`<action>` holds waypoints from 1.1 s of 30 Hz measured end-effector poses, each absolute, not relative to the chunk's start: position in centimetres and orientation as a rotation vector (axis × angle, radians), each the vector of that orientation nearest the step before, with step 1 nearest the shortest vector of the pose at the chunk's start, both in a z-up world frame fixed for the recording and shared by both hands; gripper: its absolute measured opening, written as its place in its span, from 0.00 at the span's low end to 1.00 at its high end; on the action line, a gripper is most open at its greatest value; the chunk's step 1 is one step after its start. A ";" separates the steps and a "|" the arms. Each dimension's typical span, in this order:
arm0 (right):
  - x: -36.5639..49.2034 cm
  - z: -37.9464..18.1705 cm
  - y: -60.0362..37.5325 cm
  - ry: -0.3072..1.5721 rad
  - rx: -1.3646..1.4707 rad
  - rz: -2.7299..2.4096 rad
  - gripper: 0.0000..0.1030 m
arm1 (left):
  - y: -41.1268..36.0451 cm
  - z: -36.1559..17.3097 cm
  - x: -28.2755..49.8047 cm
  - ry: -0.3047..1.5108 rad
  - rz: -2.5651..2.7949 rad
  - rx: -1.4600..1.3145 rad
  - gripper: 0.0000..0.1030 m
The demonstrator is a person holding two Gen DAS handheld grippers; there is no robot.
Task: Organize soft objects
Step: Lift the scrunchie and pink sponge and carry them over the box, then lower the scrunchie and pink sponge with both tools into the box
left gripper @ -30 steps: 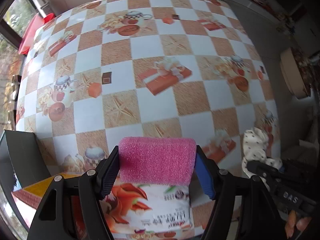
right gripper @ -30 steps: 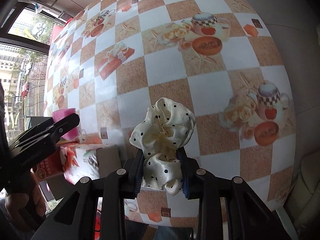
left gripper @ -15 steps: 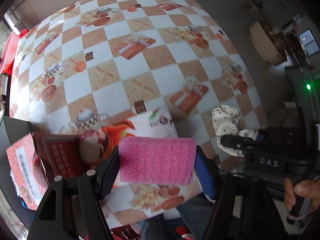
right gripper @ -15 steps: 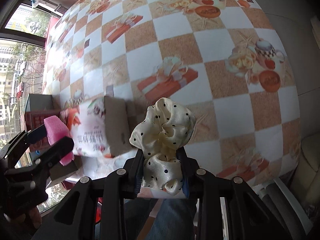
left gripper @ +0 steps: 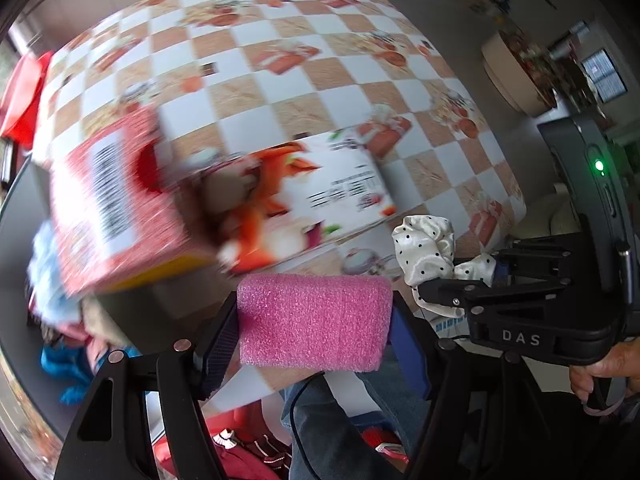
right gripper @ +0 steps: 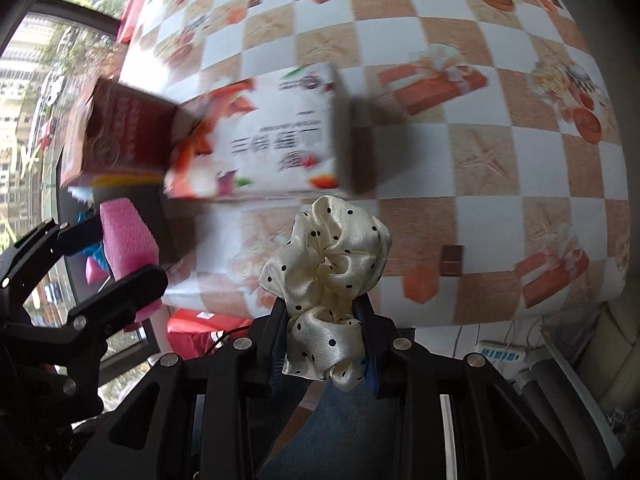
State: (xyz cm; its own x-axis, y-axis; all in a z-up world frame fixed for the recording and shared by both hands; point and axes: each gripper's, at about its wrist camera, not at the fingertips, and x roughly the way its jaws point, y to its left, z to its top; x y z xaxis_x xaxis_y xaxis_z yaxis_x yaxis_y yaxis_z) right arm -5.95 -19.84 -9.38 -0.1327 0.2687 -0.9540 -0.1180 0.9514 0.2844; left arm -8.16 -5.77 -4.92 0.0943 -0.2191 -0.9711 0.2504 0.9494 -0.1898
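Left hand-held gripper (left gripper: 314, 326): jaws set wide and clamped on a pink foam block with a coarse open-cell surface (left gripper: 314, 320), its long axis lying crosswise from pad to pad. It points steeply down over the near edge of the table.

Right hand-held gripper (right gripper: 325, 334): jaws nearly together, pinching a cream satin scrunchie with black dots (right gripper: 328, 248); the fabric bunches up above the pads. In the left wrist view this gripper sits just beside the left one, on its right, gripped by a hand (left gripper: 600, 364).

Table (right gripper: 484, 184): covered with a checked white-and-tan oilcloth printed with teapots and gift boxes.

Printed cardboard box, white face with orange figures and a red end with a barcode (left gripper: 248, 208): lies on the table near its edge, blurred, ahead of both grippers.

Dark grey bin (left gripper: 18, 248) holding a heap of soft items in light blue, pink and bright blue (left gripper: 60, 320): stands beside the table, left of and below the foam block. The left hand is plainly nearer; the scrunchie lies further right. Judged, the bin is the likely drop point, with the box's red end overhanging the way in.

Below: the person's denim-clad legs (left gripper: 320, 420) and red fabric on the floor (left gripper: 240, 452).
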 end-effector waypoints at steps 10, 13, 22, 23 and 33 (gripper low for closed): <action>-6.7 -7.3 -12.8 1.633 -0.045 0.502 0.32 | 1.2 -3.0 -10.7 1.367 -0.226 -0.088 0.71; -7.4 -6.8 -10.1 1.620 -0.114 0.566 0.32 | 3.6 -2.7 -11.4 1.349 -0.178 -0.138 0.71; -8.7 -5.5 -2.5 1.568 -0.297 0.763 0.32 | 10.9 -1.9 -13.9 1.293 0.000 -0.289 0.71; -8.8 -5.3 -1.7 1.563 -0.312 0.781 0.32 | 11.6 -1.8 -14.1 1.287 0.018 -0.299 0.71; -8.7 -4.1 3.6 1.510 -0.404 0.853 0.32 | 17.2 -2.2 -15.9 1.245 0.171 -0.373 0.71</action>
